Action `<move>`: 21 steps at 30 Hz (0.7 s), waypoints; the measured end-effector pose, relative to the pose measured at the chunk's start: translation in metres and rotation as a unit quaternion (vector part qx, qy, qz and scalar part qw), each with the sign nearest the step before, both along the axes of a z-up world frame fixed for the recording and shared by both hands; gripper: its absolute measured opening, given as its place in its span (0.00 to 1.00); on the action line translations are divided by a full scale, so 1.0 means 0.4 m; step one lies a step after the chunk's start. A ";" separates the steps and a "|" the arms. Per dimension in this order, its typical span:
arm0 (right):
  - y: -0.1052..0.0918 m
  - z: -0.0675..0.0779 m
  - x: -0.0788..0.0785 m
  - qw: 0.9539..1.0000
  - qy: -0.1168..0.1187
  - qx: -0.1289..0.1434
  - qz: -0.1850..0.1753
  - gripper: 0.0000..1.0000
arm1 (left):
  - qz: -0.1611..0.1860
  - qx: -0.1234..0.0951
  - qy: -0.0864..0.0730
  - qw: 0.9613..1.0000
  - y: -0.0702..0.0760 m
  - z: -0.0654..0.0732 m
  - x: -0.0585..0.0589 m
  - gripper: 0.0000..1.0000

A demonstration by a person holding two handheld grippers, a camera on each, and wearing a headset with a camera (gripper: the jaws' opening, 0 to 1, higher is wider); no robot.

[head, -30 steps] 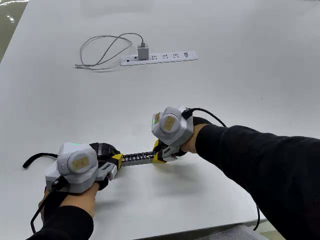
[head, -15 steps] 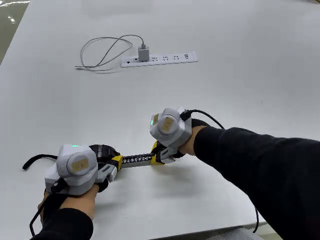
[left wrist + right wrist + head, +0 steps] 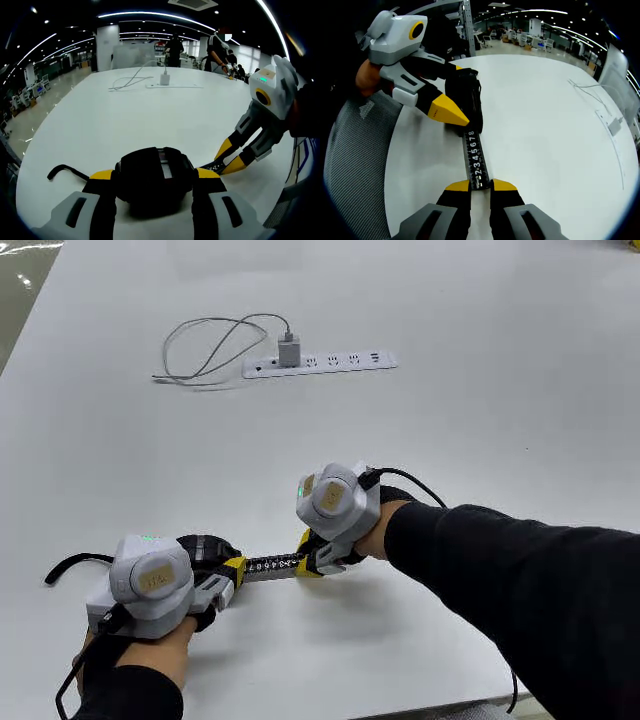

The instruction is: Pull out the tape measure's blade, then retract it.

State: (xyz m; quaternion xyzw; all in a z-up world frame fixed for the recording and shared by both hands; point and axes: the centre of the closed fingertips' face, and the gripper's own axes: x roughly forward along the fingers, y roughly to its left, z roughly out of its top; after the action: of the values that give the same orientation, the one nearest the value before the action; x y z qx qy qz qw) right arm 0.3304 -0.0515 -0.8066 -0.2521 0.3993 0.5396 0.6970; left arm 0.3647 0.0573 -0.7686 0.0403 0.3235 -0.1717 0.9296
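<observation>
White workbench (image 3: 480, 390) runs out bare toward a power strip (image 3: 320, 361) with a charger and its looped cable at the far side. At the near left a black strap (image 3: 70, 562) trails from the tape measure (image 3: 205, 548), which sits on the surface inside the left gripper (image 3: 155, 182), whose jaws are closed against the two sides of the black case. From the case a short run of blade (image 3: 474, 165) lies flat toward the right, its numerals readable up to about eight. The right gripper (image 3: 480, 186) has its yellow tips nipped together on the blade's free end. Over the last second this gripper has drifted a little toward the case and the exposed stretch has shortened, so I judge the pull-out done and the retract under way, with only a short length left to feed home. The end hook is buried between the right tips, and the case mouth sits behind a yellow fingertip of the left gripper, so how the blade enters cannot be made out.
</observation>
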 end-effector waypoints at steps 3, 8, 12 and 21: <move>0.005 0.001 0.000 1.000 -0.001 0.002 0.000 0.10 | 0.001 -0.002 0.000 1.000 0.001 0.000 0.001 0.56; 0.015 0.002 0.001 1.000 -0.001 0.006 -0.001 0.10 | 0.001 -0.004 0.002 1.000 0.002 0.000 0.002 0.56; 0.022 0.002 0.002 1.000 0.000 0.009 -0.002 0.10 | 0.001 -0.004 0.001 1.000 0.002 0.000 0.002 0.56; 0.035 0.002 0.004 1.000 -0.001 0.016 -0.003 0.10 | 0.001 -0.006 0.002 1.000 0.001 0.002 0.001 0.56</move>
State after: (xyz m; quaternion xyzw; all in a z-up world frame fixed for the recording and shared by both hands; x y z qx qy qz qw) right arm 0.3322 -0.0377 -0.8058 -0.2402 0.3912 0.5432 0.7030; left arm 0.3652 0.0577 -0.7677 0.0343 0.3246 -0.1730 0.9293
